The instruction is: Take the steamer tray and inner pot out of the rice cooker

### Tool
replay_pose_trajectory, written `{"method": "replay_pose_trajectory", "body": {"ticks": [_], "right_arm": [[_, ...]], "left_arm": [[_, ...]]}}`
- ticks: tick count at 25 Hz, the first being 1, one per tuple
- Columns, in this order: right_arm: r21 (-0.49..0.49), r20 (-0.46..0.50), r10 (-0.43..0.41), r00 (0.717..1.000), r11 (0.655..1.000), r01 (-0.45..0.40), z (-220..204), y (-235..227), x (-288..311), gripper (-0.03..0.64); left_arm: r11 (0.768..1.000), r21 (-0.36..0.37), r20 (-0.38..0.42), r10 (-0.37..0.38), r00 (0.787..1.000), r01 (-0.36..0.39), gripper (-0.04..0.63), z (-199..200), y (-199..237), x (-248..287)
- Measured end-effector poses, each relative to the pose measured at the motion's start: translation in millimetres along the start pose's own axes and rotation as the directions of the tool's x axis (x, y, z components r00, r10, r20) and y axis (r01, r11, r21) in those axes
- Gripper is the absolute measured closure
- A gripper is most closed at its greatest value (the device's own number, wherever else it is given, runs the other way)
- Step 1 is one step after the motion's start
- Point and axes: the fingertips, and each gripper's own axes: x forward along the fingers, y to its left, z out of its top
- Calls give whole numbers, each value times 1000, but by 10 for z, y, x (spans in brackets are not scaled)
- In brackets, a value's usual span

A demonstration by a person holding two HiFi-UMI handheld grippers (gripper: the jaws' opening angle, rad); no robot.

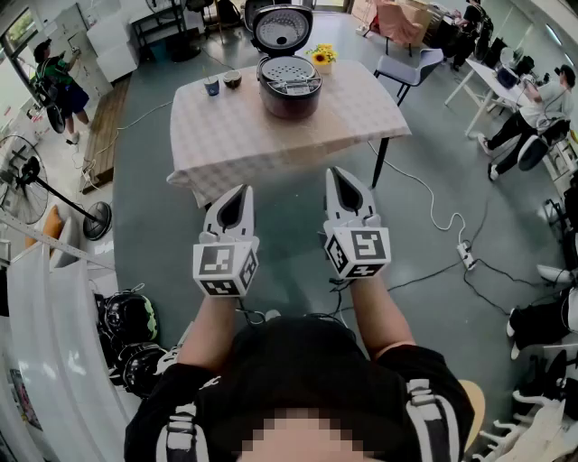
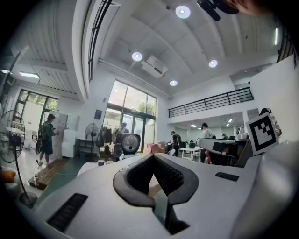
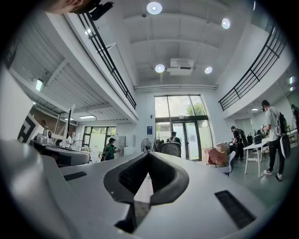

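Note:
The dark rice cooker stands on the far side of a cloth-covered table, its round lid tipped up behind it. The perforated metal steamer tray lies in its mouth; the inner pot beneath is hidden. My left gripper and right gripper hover side by side over the floor, short of the table's near edge, both shut and empty. In the left gripper view the left gripper points level at the raised lid. In the right gripper view the right gripper points at the lid.
Two small cups and a pot of yellow flowers share the table. A chair stands at its right. A cable and power strip lie on the floor to the right, a standing fan on the left. People sit at desks at far right.

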Motion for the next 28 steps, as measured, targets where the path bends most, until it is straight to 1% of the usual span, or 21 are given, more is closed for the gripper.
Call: {"method": "replay_pose_trajectory", "body": {"ticks": [5, 9, 11, 17, 19, 22, 24, 26, 28], "right_arm": [[-3, -22, 24, 999, 1000, -24, -59, -100, -54, 617], [28, 10, 29, 1000, 999, -30, -33, -125, -111, 618], [30, 11, 36, 999, 999, -37, -37, -119, -97, 618], [23, -1, 39, 999, 999, -39, -88, -25, 24, 618], [21, -5, 43, 999, 999, -43, -99, 46, 78, 618], [15, -6, 44, 999, 999, -44, -132, 198, 176, 617], [-12, -4, 33, 999, 999, -33, -144, 293, 234, 618], [-37, 0, 21, 1000, 999, -21, -147, 374, 282, 617], [-38, 3, 6, 1000, 999, -5, -148, 427, 321, 617]], "left_arm": [[1000, 11, 1, 6, 1000, -6, 592, -14, -185, 48], [1000, 20, -3, 14, 1000, -14, 592, -31, -231, 48], [1000, 22, -4, 20, 1000, -20, 592, -23, -215, 65], [1000, 16, -6, 12, 1000, -12, 592, -16, -115, 111], [1000, 31, -5, 3, 1000, -3, 592, -12, -66, 118], [997, 78, -1, 2, 1000, -2, 592, -28, 81, 121], [994, 109, -6, -4, 1000, 5, 592, -60, 187, 132], [993, 117, -18, -15, 1000, 17, 592, -99, 292, 140], [994, 109, -18, -28, 999, 30, 592, -84, 373, 144]]}}
